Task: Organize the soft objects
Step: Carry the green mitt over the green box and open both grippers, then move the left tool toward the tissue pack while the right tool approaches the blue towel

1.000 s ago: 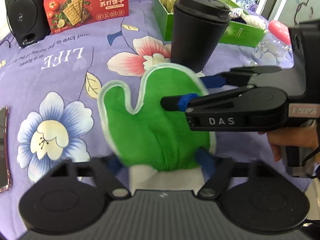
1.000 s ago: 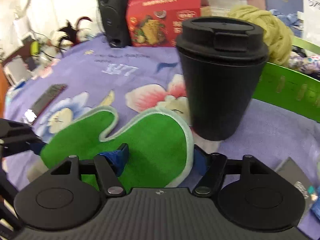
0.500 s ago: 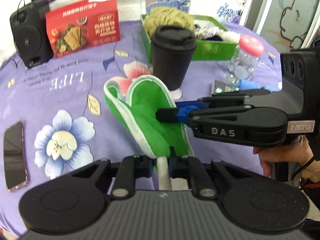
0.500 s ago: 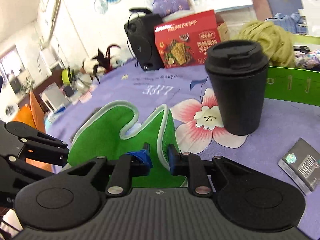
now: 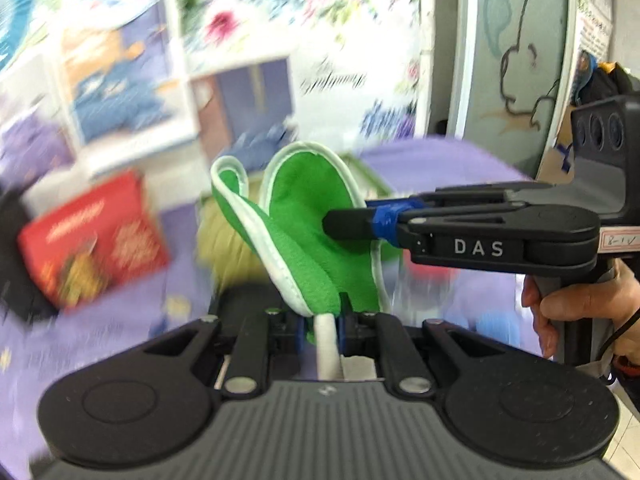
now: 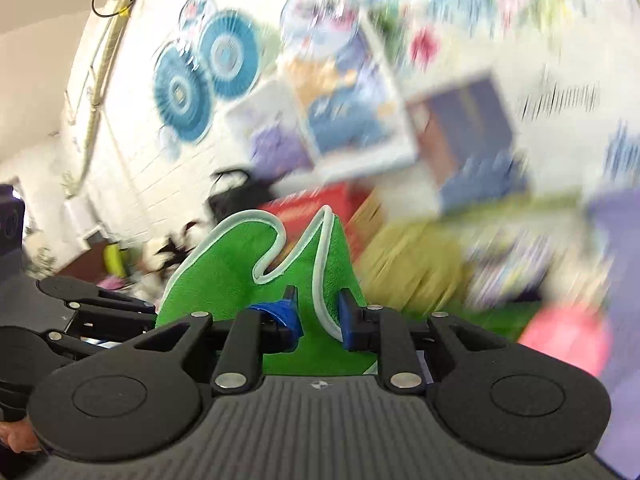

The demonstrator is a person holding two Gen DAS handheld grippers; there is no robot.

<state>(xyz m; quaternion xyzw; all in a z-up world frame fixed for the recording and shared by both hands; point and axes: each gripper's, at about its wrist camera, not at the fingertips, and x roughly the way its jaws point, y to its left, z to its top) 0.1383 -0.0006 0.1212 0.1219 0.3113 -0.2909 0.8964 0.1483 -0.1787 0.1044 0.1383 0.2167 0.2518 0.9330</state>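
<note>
We see a white brick wall at the back, with two blue paper fans pinned on it and a pipe running down near the corner. Blurred posters in blue, purple and floral prints hang further right. A grey panel with a cartoon outline stands at the right edge. Below lies a purple tablecloth. A pale tiled floor shows at the lower right. The light is bright and even
</note>
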